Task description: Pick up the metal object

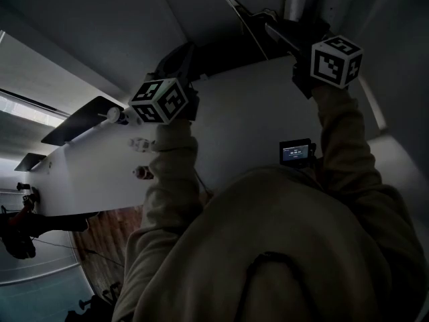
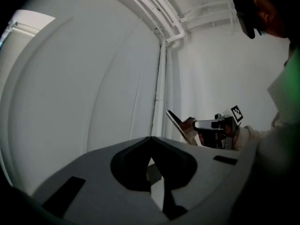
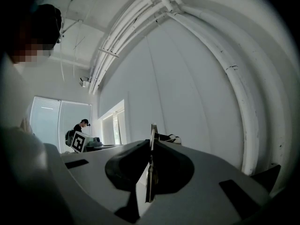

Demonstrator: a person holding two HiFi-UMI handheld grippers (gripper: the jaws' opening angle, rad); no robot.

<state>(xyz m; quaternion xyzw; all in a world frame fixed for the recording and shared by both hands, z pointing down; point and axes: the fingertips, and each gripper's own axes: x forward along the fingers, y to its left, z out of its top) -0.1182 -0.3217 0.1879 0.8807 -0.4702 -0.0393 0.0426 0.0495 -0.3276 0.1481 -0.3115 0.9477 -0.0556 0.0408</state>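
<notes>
The metal object is a thin flat strip, held up in front of a white wall. My right gripper is shut on it. In the right gripper view the strip shows edge-on, pinched between the jaws and sticking out past the tips of my right gripper. The left gripper view shows the strip tilted, off to the right. My left gripper is raised beside it with jaws together and nothing between them. Its marker cube shows in the head view.
A white table carries a small device with a lit screen and small white items. White pipes run up the wall and ceiling. Another person stands far off by the windows.
</notes>
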